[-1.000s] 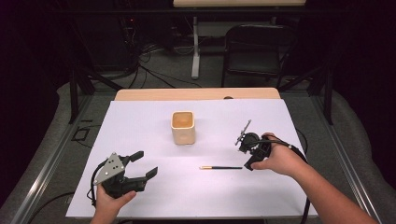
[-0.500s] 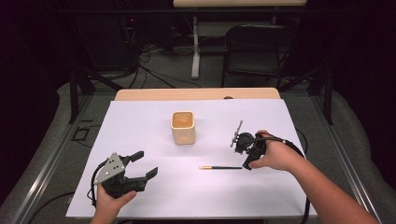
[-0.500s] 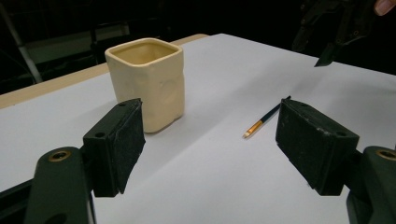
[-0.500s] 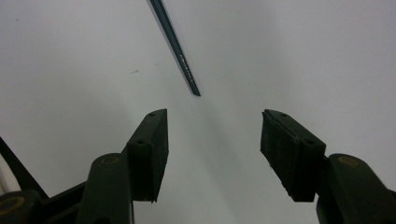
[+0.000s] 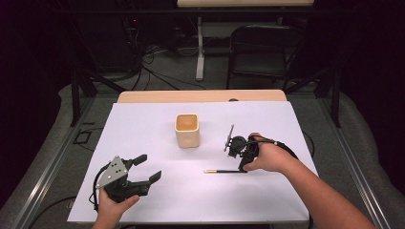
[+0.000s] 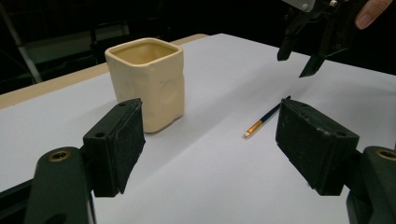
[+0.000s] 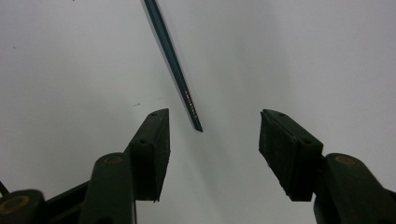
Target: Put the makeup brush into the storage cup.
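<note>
The thin dark brush [image 7: 173,60], bearing a small print too blurred to read, lies on the white sheet [image 5: 267,200] right of the cream cup [image 5: 186,130], its end between the right gripper's [image 7: 214,140] 2 spread jaws, untouched, while the left gripper [image 5: 145,170] gapes empty nearer the person.

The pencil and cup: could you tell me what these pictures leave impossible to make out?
- Pencil: its dark end sits under the right gripper in the high view; the right gripper view's top edge cuts it off.
- Pencil lettering: too small to read.
- Cup: inside bottom hidden by its own walls.
</note>
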`<state>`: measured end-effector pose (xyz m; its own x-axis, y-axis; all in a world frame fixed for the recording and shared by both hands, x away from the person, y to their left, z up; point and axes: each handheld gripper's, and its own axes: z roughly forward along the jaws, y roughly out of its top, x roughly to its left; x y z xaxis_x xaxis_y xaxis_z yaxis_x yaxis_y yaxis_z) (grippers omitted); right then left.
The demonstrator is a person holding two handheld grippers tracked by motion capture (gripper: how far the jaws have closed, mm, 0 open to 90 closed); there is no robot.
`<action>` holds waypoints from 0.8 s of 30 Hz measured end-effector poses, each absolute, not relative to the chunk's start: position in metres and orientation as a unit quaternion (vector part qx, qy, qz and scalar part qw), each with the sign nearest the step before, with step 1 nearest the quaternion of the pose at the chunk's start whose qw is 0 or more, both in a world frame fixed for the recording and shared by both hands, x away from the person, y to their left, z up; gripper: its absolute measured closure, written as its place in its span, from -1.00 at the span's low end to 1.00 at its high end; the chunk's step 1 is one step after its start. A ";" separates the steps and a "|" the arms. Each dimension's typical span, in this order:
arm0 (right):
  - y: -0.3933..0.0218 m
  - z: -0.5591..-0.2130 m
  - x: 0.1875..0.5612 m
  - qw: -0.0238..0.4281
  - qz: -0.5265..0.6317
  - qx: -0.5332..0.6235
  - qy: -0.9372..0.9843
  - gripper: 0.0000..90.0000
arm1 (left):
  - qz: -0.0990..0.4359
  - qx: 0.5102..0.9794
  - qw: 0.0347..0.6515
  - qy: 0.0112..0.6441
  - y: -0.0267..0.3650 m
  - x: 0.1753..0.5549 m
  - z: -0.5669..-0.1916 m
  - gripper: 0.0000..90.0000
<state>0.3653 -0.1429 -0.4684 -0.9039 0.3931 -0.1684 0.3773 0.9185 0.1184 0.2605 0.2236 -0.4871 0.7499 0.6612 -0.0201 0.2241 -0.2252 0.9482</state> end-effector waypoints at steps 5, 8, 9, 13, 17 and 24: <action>-0.136 -0.470 0.366 0.098 0.041 0.179 0.978 0.02 | 0.199 0.758 0.549 0.292 0.224 0.261 -0.487 -0.47; -0.134 -0.470 0.367 0.096 0.042 0.178 0.978 0.03 | 0.199 0.758 0.549 0.292 0.224 0.261 -0.487 -0.47; -0.133 -0.470 0.367 0.095 0.044 0.179 0.978 0.04 | 0.199 0.758 0.549 0.292 0.224 0.261 -0.487 -0.47; -0.133 -0.469 0.368 0.090 0.045 0.170 0.980 0.07 | 0.199 0.758 0.549 0.292 0.224 0.261 -0.487 -0.47; -0.132 -0.470 0.367 0.087 0.059 0.151 0.983 0.08 | 0.199 0.757 0.549 0.292 0.223 0.261 -0.487 -0.47; -0.129 -0.473 0.367 0.077 0.055 0.121 0.988 0.12 | 0.199 0.758 0.549 0.292 0.223 0.261 -0.488 -0.47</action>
